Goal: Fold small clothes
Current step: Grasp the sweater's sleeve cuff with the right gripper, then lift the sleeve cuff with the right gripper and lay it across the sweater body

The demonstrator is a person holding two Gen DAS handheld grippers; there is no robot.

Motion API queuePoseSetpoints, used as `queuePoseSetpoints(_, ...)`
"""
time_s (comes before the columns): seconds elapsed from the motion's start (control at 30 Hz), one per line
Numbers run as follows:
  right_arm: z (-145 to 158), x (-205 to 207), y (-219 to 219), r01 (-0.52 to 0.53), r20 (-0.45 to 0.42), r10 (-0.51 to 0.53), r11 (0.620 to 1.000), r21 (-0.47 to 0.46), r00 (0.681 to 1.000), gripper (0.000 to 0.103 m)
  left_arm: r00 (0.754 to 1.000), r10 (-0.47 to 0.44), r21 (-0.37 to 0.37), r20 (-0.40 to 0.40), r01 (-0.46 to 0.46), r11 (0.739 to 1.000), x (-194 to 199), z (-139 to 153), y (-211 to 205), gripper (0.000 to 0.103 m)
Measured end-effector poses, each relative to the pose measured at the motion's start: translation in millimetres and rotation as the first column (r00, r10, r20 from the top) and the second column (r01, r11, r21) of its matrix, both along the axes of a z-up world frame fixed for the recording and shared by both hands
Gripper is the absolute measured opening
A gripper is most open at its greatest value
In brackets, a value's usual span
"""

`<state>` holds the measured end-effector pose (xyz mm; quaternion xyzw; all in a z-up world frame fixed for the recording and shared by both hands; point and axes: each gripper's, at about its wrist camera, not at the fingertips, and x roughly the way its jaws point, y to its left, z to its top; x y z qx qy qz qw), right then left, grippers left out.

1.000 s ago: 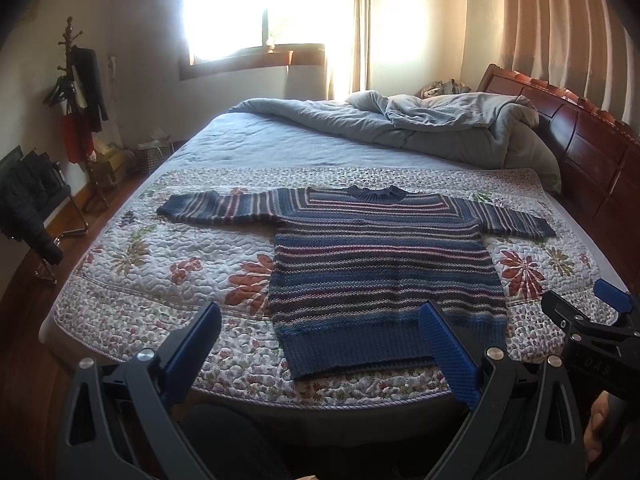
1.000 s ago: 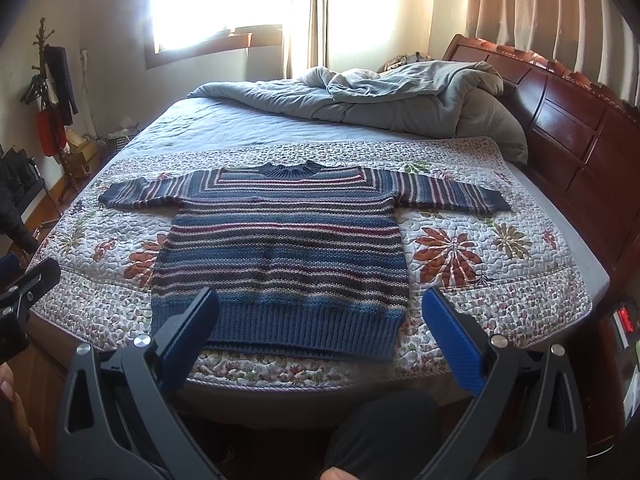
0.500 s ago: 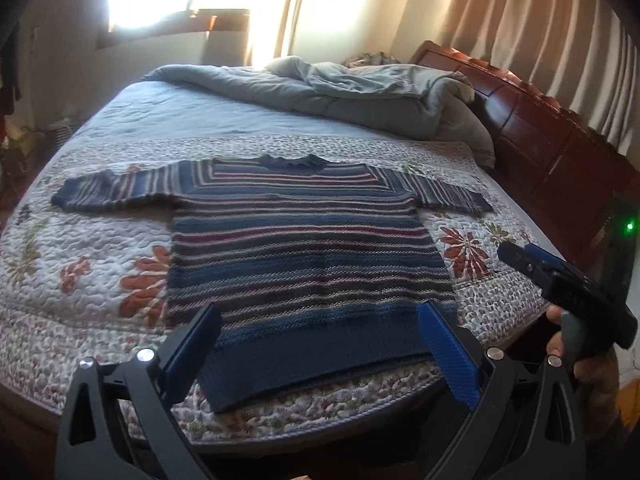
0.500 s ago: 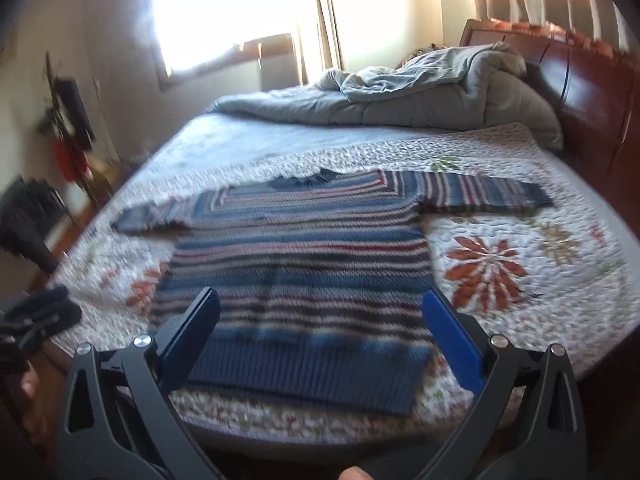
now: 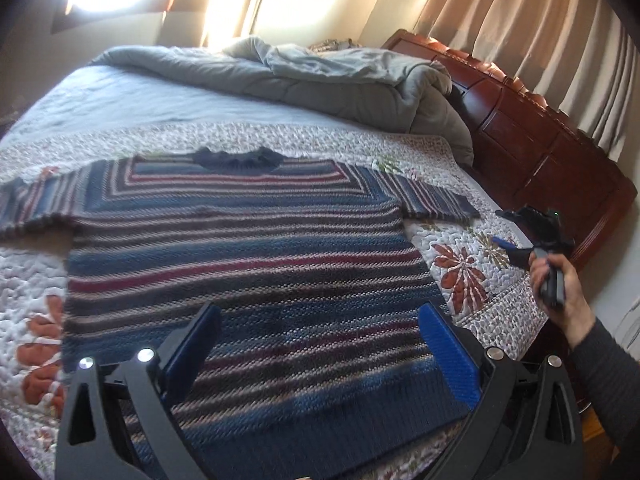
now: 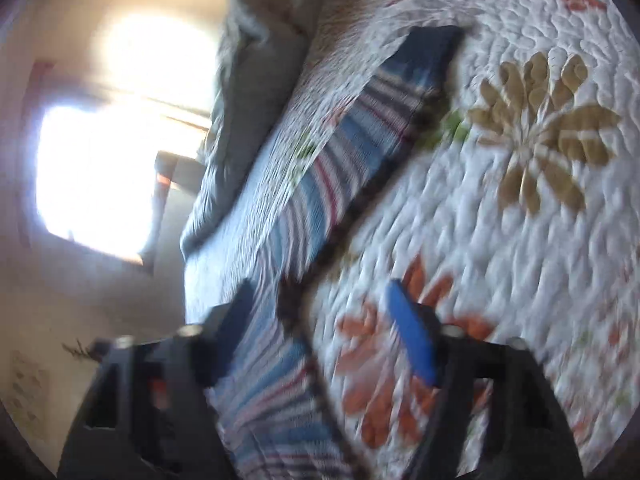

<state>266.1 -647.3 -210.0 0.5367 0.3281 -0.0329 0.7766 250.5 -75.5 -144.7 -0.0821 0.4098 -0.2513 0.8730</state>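
Sweater (image 5: 240, 264) in blue, maroon and cream stripes is lying flat and face up on the floral quilt (image 5: 472, 276) that is covering the near part of a wide bed, and that is what we are looking down on. Its dark collar is pointing toward the rumpled grey duvet (image 5: 320, 76) piled at the far side, and both sleeves are stretching straight out to the sides. We are holding the left gripper (image 5: 320, 344) just above the lower body of the sweater, near the ribbed hem; its two blue-padded fingers (image 5: 448, 356) are standing wide apart with only flat knit showing between them, gripping nothing. Off to the right, beside the wooden headboard (image 5: 560, 152), we are seeing a hand (image 5: 560, 292) in a dark sleeve holding the right gripper (image 5: 510, 232) near the end of the sweater's right sleeve (image 5: 436, 200). In the right wrist view, which is heavily blurred and rolled sideways, the right gripper (image 6: 320, 320) is hovering at that striped sleeve (image 6: 352, 152), whose dark cuff is resting on the quilt (image 6: 520, 240). Its jaws have just been closing and are now standing partly apart, with the sleeve's edge showing between them; we cannot tell whether the pads are touching the fabric.
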Motion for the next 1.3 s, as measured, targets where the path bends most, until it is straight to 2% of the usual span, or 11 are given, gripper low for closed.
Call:
queuePoseSetpoints(0.1, -15.2, 21.6, -47.6, 0.105, 0.020, -0.105, 0.994, 0.015, 0.994, 0.056, 1.000, -0.001, -0.022, -0.029, 0.000, 1.000, 19.9, -18.8, -10.2, 0.099)
queuePoseSetpoints(0.3, -56.5, 63.5, -101.7, 0.197, -0.056, -0.198, 0.980, -0.010, 0.979, 0.053, 0.999, 0.018, -0.056, -0.045, -0.021, 0.998, 58.5, -45.3, -20.2, 0.099)
queuePoseSetpoints(0.4, -68.4, 81.0, -113.9, 0.208, -0.078, -0.209, 0.978, -0.017, 0.975, 0.051, 0.997, 0.031, -0.064, -0.068, -0.036, 0.997, 78.8, -57.2, -21.2, 0.099)
queuePoseSetpoints(0.53, -66.9, 105.2, -118.1, 0.187, -0.091, -0.192, 0.981, -0.051, 0.977, 0.055, 0.988, 0.032, -0.159, -0.149, -0.056, 0.986, 94.7, -75.7, -11.4, 0.099)
queuePoseSetpoints(0.7, -64.8, 125.8, -121.1, 0.184, -0.100, -0.193, 0.979, -0.091, 0.976, 0.052, 0.994, 0.049, -0.082, -0.093, -0.056, 0.995, 94.0, -84.9, -13.4, 0.099)
queuePoseSetpoints(0.73, -64.7, 126.9, -121.6, 0.185, -0.103, -0.195, 0.978, -0.101, 0.975, 0.041, 0.995, 0.047, -0.067, -0.083, -0.052, 0.996, 92.6, -86.1, -13.3, 0.099)
queuePoseSetpoints(0.77, -64.1, 128.8, -120.9, 0.181, -0.110, -0.193, 0.977, -0.109, 0.975, 0.021, 0.996, 0.046, -0.057, -0.078, -0.050, 0.997, 92.4, -85.9, -12.6, 0.099)
queuePoseSetpoints(0.8, -63.8, 127.4, -120.5, 0.177, -0.115, -0.190, 0.977, -0.115, 0.975, 0.012, 0.997, 0.046, -0.047, -0.070, -0.049, 0.998, 91.4, -86.0, -11.5, 0.099)
queuePoseSetpoints(0.87, -56.6, 132.0, -117.5, 0.174, -0.110, -0.191, 0.973, -0.148, 0.975, 0.010, 0.997, 0.053, -0.037, -0.055, -0.055, 0.998, 90.0, -85.4, -8.2, 0.099)
queuePoseSetpoints(1.03, -8.0, 139.9, -91.3, 0.134, -0.064, -0.158, 0.951, -0.279, 0.985, 0.010, 0.997, 0.057, -0.042, -0.048, -0.059, 0.997, 90.8, -86.2, 0.7, 0.099)
queuePoseSetpoints(1.3, 93.3, 168.9, -5.1, 0.039, 0.013, -0.037, 0.890, -0.455, 0.999, 0.009, 0.997, 0.056, -0.077, -0.045, -0.060, 0.995, 84.9, -81.1, 15.1, 0.099)
